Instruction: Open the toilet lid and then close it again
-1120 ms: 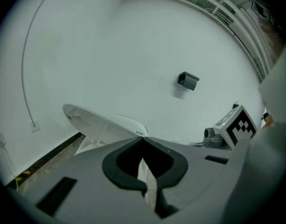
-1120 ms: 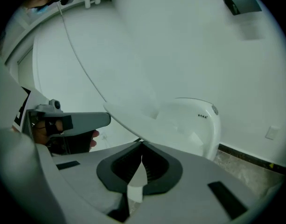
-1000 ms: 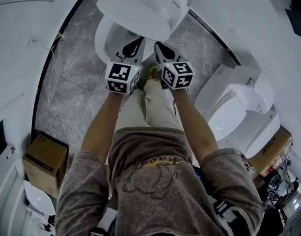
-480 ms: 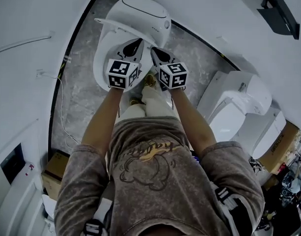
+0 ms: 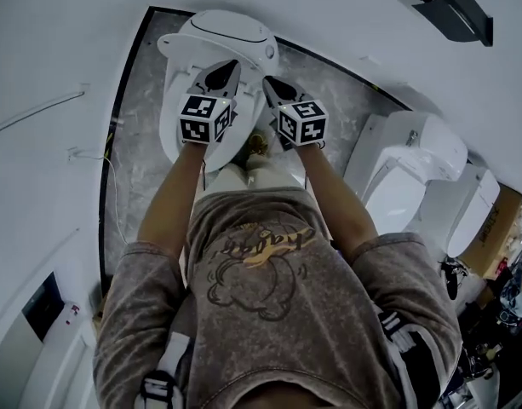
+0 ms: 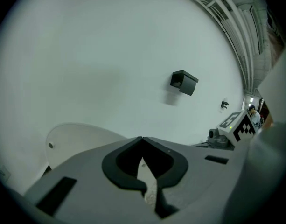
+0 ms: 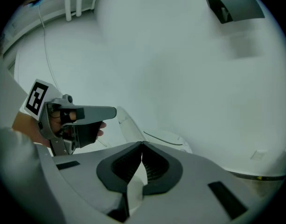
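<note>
Beside white wall, toilet lid stands beyond empty, closed left tongs and right tongs.

Left gripper and right gripper held forward side by side, both closed, empty.

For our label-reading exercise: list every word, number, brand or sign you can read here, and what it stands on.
Nothing reads clearly enough to quote.
Grey sweatshirt: cursive word with a drawing, upside down, too blurred to read.
Brown cardboard box: dark print, too small to read.
Black-and-white marker cubes: square patterns only, no words.
</note>
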Demonstrator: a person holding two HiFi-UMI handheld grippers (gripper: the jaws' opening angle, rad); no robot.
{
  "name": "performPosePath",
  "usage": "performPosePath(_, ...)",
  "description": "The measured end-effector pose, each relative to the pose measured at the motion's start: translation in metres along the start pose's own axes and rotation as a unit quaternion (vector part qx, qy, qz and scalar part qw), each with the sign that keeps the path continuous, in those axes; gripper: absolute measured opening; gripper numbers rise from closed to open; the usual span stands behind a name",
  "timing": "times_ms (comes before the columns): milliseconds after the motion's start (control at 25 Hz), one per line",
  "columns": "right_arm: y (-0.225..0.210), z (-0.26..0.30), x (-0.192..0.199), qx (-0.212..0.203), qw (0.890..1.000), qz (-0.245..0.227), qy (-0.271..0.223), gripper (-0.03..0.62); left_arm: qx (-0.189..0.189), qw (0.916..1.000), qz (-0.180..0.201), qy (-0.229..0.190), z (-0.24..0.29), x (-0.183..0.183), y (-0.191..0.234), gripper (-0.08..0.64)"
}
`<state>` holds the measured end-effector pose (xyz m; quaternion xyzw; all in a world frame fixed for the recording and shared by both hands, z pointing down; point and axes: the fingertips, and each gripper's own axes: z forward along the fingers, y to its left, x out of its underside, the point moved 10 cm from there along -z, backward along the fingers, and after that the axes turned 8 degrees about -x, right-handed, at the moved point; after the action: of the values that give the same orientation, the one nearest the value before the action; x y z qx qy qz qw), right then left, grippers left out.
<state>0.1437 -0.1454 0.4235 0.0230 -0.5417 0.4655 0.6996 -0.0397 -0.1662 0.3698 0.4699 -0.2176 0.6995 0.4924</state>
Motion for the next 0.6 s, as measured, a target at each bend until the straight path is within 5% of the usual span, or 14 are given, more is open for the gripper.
performPosePath(400, 0.012, -0.023, -0.018, 0.036, 0.999, 0.009, -0.040, 0.029, 0.029, 0.9980, 0.054, 0.014, -0.025, -0.022, -0.001, 0.017)
performPosePath(520, 0.010, -0.023, -0.024, 0.034, 0.998, 0.003, -0.044, 0.036, 0.035, 0.9963, 0.076, 0.017, -0.019, -0.030, -0.001, 0.090)
performPosePath(560, 0.008, -0.022, -0.026, 0.032, 0.998, 0.005, -0.045, 0.058, 0.038, 0.9956, 0.084, 0.018, -0.015, -0.032, -0.001, 0.124)
performPosePath(600, 0.006, -0.020, -0.028, 0.029, 0.999, 0.009, -0.045, 0.149, 0.043, 0.9947, 0.091, 0.019, -0.011, -0.034, -0.001, 0.180)
